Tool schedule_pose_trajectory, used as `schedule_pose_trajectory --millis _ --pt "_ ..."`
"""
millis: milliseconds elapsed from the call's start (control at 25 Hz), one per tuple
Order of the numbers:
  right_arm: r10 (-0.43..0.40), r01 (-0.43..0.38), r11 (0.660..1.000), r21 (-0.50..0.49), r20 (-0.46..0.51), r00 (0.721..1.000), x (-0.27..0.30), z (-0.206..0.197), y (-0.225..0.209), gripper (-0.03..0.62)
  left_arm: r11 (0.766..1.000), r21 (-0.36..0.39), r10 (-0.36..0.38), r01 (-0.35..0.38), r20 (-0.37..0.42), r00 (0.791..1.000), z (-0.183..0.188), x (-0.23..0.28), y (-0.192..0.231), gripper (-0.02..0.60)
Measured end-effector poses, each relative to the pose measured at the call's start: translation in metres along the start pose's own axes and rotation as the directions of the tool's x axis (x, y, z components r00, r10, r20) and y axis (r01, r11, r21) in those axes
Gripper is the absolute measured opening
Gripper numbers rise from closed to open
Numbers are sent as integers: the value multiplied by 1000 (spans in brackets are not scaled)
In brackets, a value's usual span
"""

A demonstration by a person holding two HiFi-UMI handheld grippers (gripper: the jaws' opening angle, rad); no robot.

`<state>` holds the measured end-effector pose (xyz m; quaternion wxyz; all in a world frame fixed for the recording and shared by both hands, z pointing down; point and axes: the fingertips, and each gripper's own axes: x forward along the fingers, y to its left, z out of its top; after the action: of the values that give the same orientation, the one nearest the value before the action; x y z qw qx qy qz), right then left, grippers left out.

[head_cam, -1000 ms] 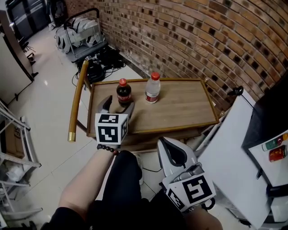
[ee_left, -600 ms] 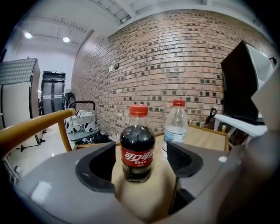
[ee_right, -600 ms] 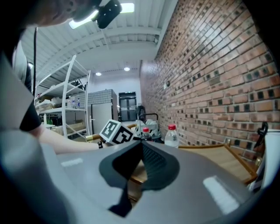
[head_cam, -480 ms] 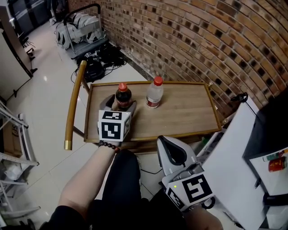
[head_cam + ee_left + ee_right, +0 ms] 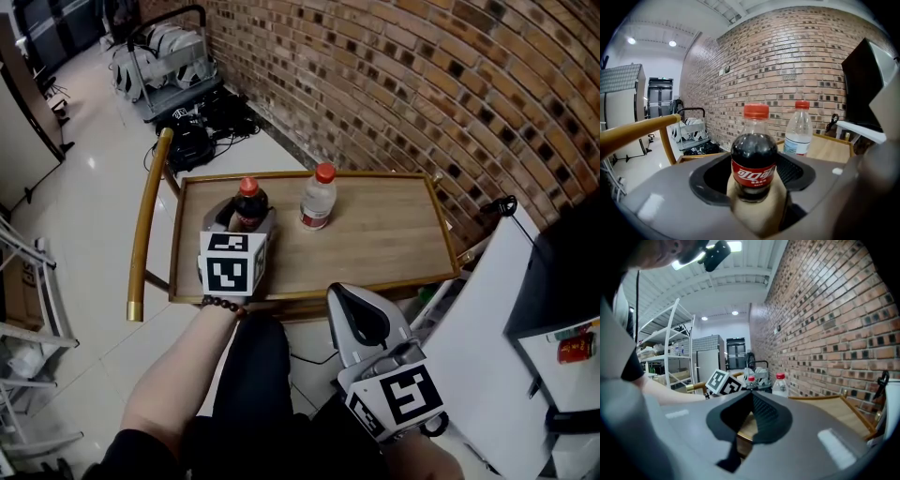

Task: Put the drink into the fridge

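Upright on a rimmed wooden trolley tray, toward its nine-o'clock end: a small plastic cola bottle with dark drink, red cap and red label. Not yet lifted, base on the wood. Just beside it at three o'clock, apart and also upright: a clear plastic water bottle with a red cap and a pale label.

Reaching in from six o'clock, the grey left gripper with its black-and-white marker cube. Spread wide around the cola bottle, one jaw at the bottle's nine o'clock and the other at its three o'clock. Have just been closing in, with the bottle standing between them. In the left gripper view, a dark gap on each side between ribbed pad and plastic, so no pinch on it.

Low at five o'clock in the head view, well apart from both bottles: the grey right gripper, off the tray's near edge. Tips pressed together, nothing caught between.

Along the tray's nine-o'clock side, a round gold-coloured handle bar. Behind the trolley, from twelve to two o'clock, a red brick wall. At four o'clock, a flat white panel.
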<state>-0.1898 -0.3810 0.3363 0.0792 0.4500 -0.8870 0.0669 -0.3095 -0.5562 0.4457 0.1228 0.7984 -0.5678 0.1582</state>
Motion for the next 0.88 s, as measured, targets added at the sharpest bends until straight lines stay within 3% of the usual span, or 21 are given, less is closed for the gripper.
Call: schedule_pose_trajectory --millis 480,880 --pt "-26 27 999 -26 35 999 -39 15 16 0 999 -16 -44 45 68 997 23 -45 -24 308" --pt "-107 110 993 -36 89 990 -126 18 36 0 981 40 -192 188 152 970 55 -120 -115 308"
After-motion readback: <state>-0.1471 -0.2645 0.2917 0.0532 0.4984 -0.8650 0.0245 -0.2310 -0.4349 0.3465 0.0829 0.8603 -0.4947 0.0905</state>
